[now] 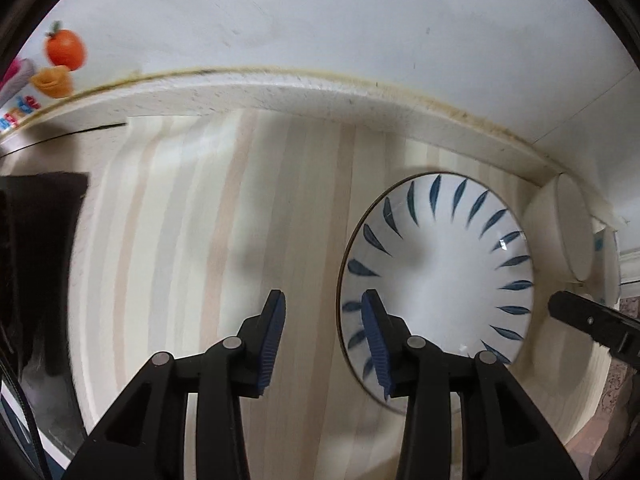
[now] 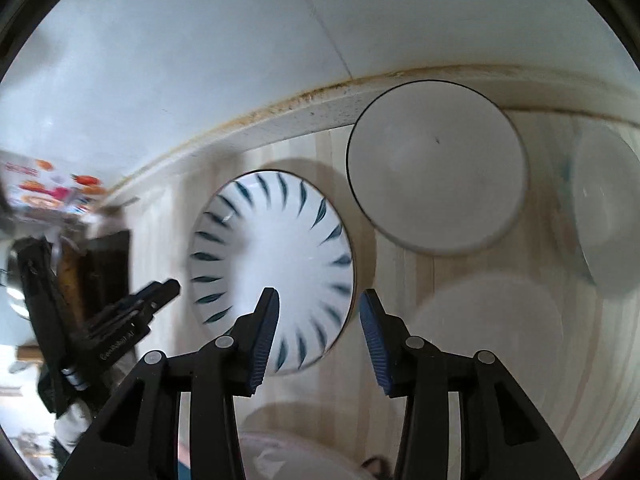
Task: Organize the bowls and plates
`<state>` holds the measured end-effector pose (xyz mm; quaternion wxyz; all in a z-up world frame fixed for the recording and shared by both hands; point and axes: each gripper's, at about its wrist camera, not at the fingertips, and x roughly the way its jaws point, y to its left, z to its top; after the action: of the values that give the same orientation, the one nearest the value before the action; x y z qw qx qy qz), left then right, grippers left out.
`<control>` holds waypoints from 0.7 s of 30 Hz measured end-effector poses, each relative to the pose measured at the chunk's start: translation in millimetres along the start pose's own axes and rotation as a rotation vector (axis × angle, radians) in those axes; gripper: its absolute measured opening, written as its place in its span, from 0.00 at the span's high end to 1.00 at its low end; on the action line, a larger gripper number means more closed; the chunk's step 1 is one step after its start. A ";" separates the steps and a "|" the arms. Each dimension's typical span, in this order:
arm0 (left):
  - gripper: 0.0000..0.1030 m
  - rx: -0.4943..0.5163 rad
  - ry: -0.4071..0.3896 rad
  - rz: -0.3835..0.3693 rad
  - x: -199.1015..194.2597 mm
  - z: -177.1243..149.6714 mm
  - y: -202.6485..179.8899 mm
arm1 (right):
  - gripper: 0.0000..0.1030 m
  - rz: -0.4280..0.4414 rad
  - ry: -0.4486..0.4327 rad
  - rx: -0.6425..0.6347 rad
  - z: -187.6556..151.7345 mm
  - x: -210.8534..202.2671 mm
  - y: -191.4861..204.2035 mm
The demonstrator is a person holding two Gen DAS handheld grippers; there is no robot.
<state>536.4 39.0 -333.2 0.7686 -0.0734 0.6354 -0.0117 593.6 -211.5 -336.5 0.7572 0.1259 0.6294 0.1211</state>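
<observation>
A white bowl with blue leaf marks (image 1: 440, 276) sits on the pale wooden counter (image 1: 224, 240); it also shows in the right wrist view (image 2: 276, 264). My left gripper (image 1: 324, 312) is open and empty, its right finger over the bowl's left rim. My right gripper (image 2: 318, 310) is open and empty, straddling the bowl's right rim from above. A plain white bowl (image 2: 436, 168) stands behind and to the right. Another white bowl (image 2: 608, 208) is at the far right. A pale plate (image 2: 488, 320), blurred, lies under my right finger.
The counter ends at a stained wall joint (image 1: 280, 76). A dark block (image 1: 36, 248) stands at the counter's left. Stickers (image 1: 60, 60) are on the wall. The other gripper shows at the left of the right wrist view (image 2: 132, 312). A pale plate rim (image 2: 296, 448) lies at the bottom.
</observation>
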 end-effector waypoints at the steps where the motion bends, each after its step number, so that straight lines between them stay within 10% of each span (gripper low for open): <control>1: 0.64 0.009 0.008 0.001 5.8 1.8 -0.6 | 0.56 -0.021 0.018 -0.012 2.7 7.3 3.4; 11: 0.82 0.053 -0.010 -0.066 28.3 -0.9 -4.7 | 0.83 -0.143 0.063 -0.074 9.2 45.4 7.5; 21: 0.82 0.060 -0.051 -0.051 17.5 -15.9 1.5 | 0.85 -0.156 0.026 -0.094 7.2 44.3 8.5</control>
<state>524.1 37.0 -353.4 0.7859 -0.0667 0.6128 -0.0485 608.3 -188.7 -373.2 0.7612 0.0393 0.6406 0.0928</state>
